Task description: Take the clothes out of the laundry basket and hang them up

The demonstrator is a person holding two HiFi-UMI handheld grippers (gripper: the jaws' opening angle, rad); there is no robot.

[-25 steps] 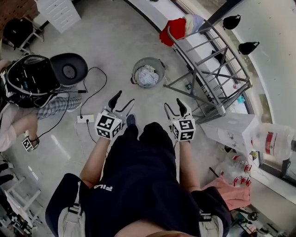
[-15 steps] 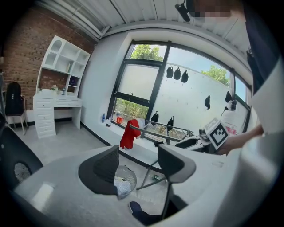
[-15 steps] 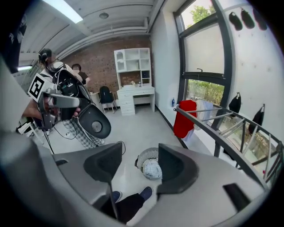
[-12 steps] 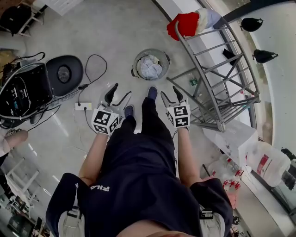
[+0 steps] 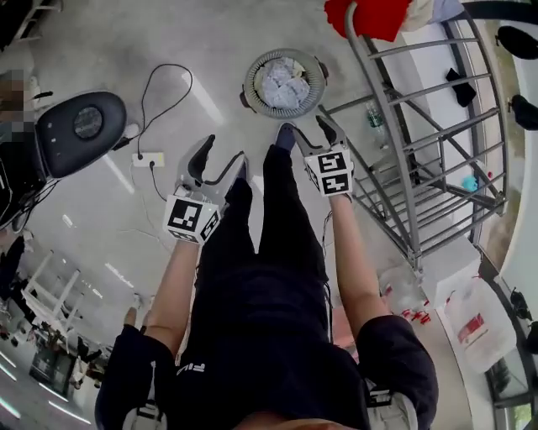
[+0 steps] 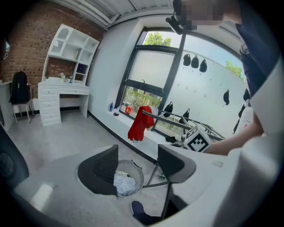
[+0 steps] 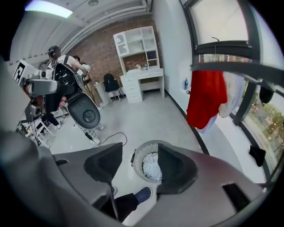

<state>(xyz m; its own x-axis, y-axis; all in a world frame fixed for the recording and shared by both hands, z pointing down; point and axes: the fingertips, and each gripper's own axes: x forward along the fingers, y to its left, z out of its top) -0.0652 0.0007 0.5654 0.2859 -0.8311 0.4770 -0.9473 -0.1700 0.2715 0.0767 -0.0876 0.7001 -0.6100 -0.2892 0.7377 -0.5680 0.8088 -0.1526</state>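
Left gripper [image 5: 223,151] and right gripper [image 5: 309,133]: both spread, empty, aimed at basket [image 5: 249,84], top centre, to reach clothes [image 5: 284,81]. Red garment [image 5: 378,17] already hangs on rack [image 5: 395,168], upper right.

Round grey slatted laundry basket [image 5: 252,84], upright on the floor, part-filled with crumpled pale clothes [image 5: 284,82]. Red garment [image 5: 380,15] draped over the top rail of the grey metal drying rack [image 5: 380,134], near the basket.
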